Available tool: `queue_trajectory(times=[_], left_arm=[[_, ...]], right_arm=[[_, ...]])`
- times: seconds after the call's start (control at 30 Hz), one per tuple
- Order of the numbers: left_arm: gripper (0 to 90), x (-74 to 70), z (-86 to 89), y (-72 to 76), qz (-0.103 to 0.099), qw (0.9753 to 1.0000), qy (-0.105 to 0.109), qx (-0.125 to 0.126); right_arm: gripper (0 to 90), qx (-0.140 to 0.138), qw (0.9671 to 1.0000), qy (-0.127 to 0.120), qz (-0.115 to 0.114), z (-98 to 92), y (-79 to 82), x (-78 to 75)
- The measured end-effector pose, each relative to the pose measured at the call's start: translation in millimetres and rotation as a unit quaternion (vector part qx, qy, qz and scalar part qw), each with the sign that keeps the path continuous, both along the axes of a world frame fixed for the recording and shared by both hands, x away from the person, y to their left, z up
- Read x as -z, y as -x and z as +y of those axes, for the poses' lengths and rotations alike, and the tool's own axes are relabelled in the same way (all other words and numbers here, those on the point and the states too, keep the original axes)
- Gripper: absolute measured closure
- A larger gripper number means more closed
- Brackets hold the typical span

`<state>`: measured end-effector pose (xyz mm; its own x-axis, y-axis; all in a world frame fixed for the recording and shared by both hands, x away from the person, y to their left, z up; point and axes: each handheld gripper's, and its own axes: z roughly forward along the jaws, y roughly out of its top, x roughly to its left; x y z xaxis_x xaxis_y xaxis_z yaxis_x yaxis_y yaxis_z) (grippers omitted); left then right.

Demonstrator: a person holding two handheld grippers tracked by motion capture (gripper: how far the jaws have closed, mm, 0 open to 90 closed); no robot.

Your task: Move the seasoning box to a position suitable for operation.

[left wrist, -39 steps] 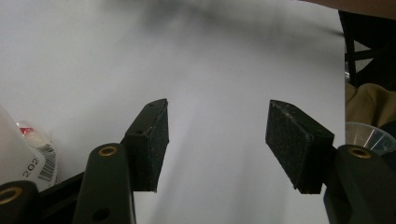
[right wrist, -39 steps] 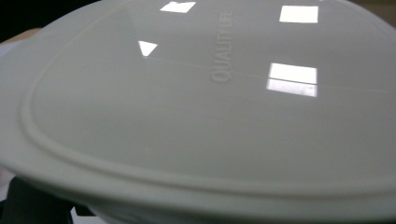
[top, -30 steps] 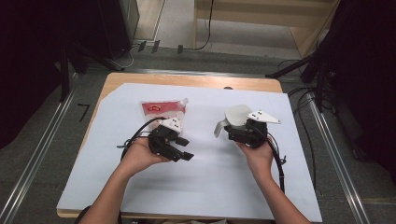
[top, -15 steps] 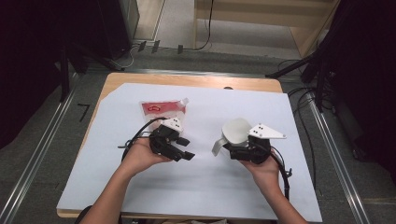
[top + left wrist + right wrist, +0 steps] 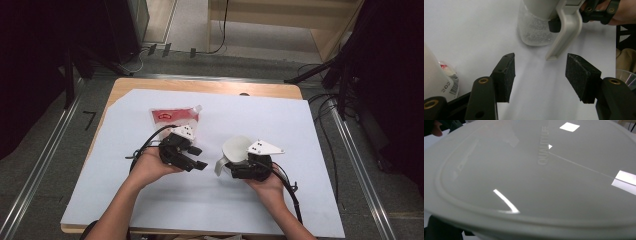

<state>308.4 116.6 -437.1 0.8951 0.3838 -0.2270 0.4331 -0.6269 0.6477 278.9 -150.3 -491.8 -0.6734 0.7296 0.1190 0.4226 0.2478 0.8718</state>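
High view shows the right hand-held gripper clamped on a white plastic jug with a domed lid and a flat side handle, held near the front middle of the desk, well short of the red-and-white flat refill pouch that lies farther back to the left. Left gripper view shows the jug's frosted clear base resting on or just above the white sheet, and the black pad of the right tool pressed against the top of the pale handle. Right gripper view shows the glossy lid close up, with raised lettering.

The left hand-held gripper holds nothing; its two black foam-faced jaws stand well apart, aimed toward the handle.

The jug looks light and stiff, probably empty or nearly so, though its contents cannot be told. The shiny lid and smooth walls would likely slip under the pads, so the handle or the rim under the lid is the safer hold. The pouch should be soft and floppy, best pinched at a sealed edge.

A large white paper sheet covers the wooden desk. Around it lie grey floor, metal rails, trailing cables and dark curtains.
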Motion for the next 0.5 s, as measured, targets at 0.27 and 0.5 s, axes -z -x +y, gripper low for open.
queue_trajectory(times=[0.27,0.5], left_arm=[[41.9,1.6,-3.0,0.9,-0.001,1.0000,-0.002,0.003],[41.6,1.7,-4.7,1.6,-0.004,0.9999,-0.002,0.009]], right_arm=[[12.6,0.004,0.9999,0.008,-0.006,-0.3,-7.9,8.8],[10.5,0.005,0.9998,0.005,0.017,-1.7,-8.4,8.5]])
